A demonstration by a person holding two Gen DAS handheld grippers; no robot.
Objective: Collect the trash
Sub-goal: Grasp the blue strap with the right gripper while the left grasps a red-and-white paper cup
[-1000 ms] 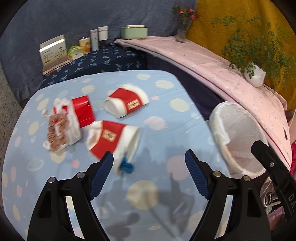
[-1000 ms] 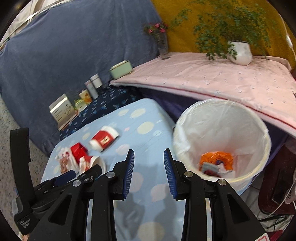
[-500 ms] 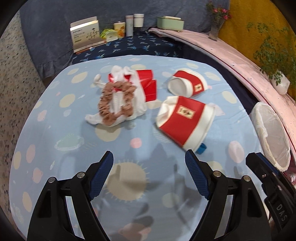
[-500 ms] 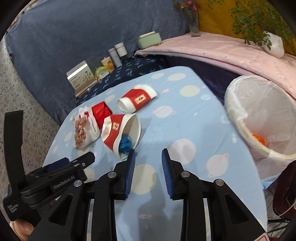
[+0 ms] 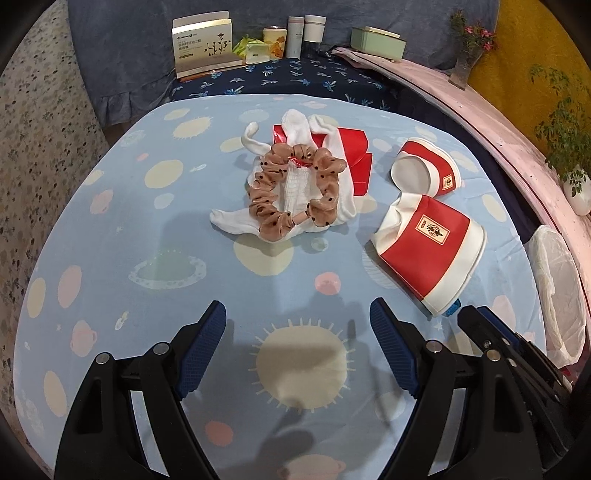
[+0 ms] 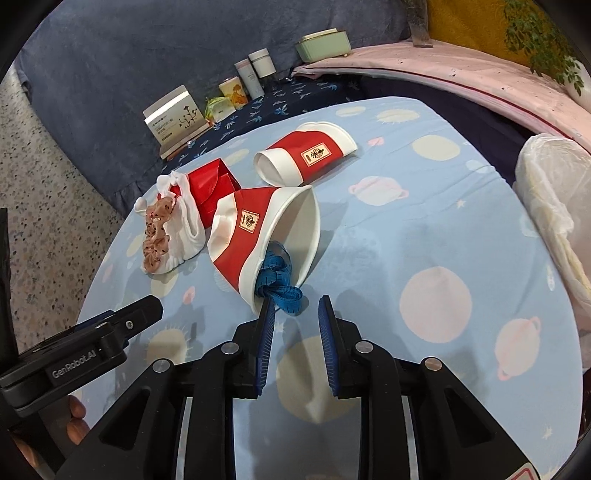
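Observation:
Two red-and-white paper cups lie on their sides on the blue table. The near cup has a blue ribbon spilling from its mouth. The far cup lies behind it. A red folded box lies under a white sock with a brown dotted scrunchie. My left gripper is open and empty over the near table. My right gripper is narrowly open and empty, just in front of the ribbon.
A white-lined bin stands off the table's right edge. A dark shelf behind holds a card box, jars and a green case. A pink ledge with plants runs along the right.
Both grippers swung left, away from the bin, and came closer to the table. The right gripper now sits just in front of the near cup's ribbon.

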